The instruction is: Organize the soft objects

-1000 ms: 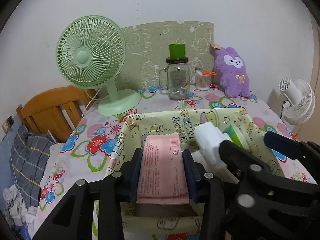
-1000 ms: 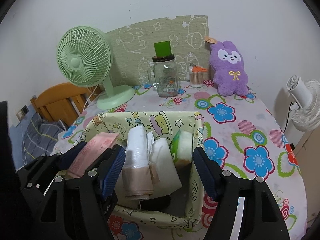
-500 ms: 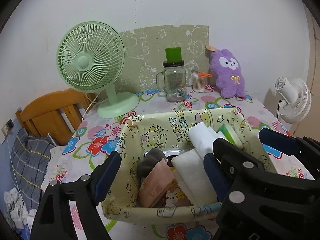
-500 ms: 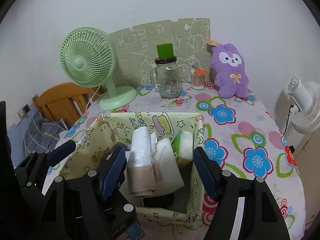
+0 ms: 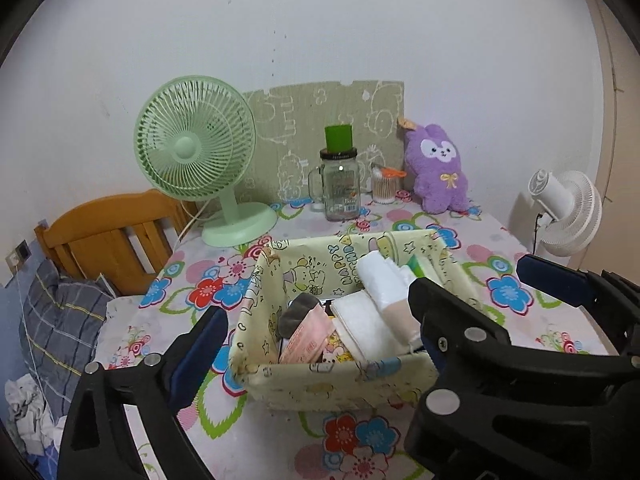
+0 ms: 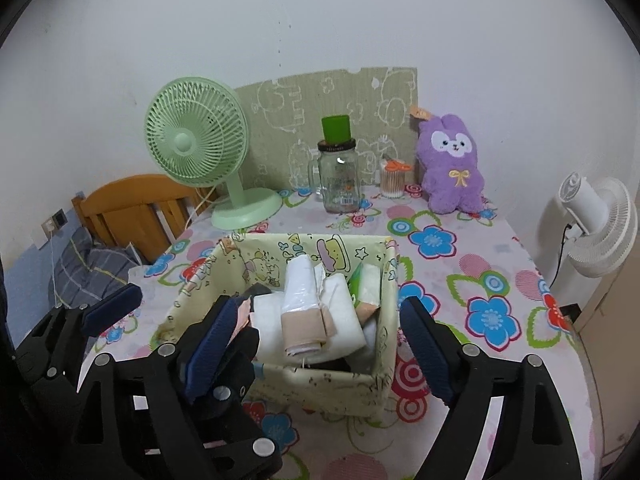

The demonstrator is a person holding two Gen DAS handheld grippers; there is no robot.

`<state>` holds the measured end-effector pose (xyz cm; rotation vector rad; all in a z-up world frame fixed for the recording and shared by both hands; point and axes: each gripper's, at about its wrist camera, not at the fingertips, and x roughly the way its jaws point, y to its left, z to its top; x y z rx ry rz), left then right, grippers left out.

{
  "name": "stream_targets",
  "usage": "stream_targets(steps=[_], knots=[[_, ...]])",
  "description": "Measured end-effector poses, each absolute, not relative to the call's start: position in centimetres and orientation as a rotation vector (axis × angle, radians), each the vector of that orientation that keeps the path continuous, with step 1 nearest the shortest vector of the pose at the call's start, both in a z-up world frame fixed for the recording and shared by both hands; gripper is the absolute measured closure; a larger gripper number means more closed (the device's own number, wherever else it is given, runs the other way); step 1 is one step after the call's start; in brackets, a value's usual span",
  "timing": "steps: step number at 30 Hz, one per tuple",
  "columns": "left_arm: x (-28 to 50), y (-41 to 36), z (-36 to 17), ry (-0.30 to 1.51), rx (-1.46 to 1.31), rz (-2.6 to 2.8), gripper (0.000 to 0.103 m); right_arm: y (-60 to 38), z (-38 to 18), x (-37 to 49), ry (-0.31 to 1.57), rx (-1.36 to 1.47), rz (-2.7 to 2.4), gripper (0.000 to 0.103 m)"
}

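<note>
Left tongs (image 5: 316,334) spread wide apart, nothing held, blue pads flanking the fabric basket (image 5: 320,376) w/o clearly touching it. Right tongs (image 6: 316,334) also wide apart and empty, hovering at the basket's near edge, just beside the left pair. Basket sits mid-desk on the floral cloth (image 6: 480,280), packed w/ soft items: pink packet (image 5: 306,340) leaning at its left-front, white folded cloth (image 5: 366,326) in the middle, white roll w/ beige band (image 6: 302,308) on top, green-white tissue pack (image 6: 366,282) at the right wall. Purple plush (image 6: 452,164) sits upright at the desk's back, well apart from the basket.
</note>
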<state>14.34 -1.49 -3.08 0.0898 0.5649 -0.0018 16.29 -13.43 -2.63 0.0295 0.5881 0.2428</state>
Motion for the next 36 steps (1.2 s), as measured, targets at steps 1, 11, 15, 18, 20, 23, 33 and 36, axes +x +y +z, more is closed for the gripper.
stream_targets(steps=[1,11,15,18,20,23,33,36], knots=[[13.9,-1.6,-2.8,0.558,0.091,-0.005,0.003,-13.5,-2.3,15.8,0.585,0.027,0.239,0.015],[9.6,-1.7,-0.4,0.487,0.084,-0.019,0.000,-14.8,0.6,10.8,0.502,-0.014,0.154,0.009],[7.9,-1.6,0.4,0.463,0.086,-0.023,0.000,-15.4,1.4,8.8,0.467,-0.025,0.133,0.006],[6.6,-1.6,0.9,0.446,0.084,-0.023,0.000,-15.9,2.0,7.4,0.445,-0.028,0.123,0.005],[5.8,-1.5,1.2,0.436,0.079,-0.022,0.000,-16.2,2.3,6.7,0.434,-0.028,0.117,0.005],[4.7,-1.0,1.7,0.426,0.062,-0.019,0.000,-16.7,2.7,5.6,0.420,-0.024,0.108,0.005],[2.2,0.9,2.4,0.417,0.004,0.008,0.000,-18.5,3.4,2.7,0.391,0.004,0.081,0.005],[1.5,1.1,2.5,0.411,-0.001,0.011,0.000,-18.9,3.5,2.0,0.384,0.020,0.082,0.004]])
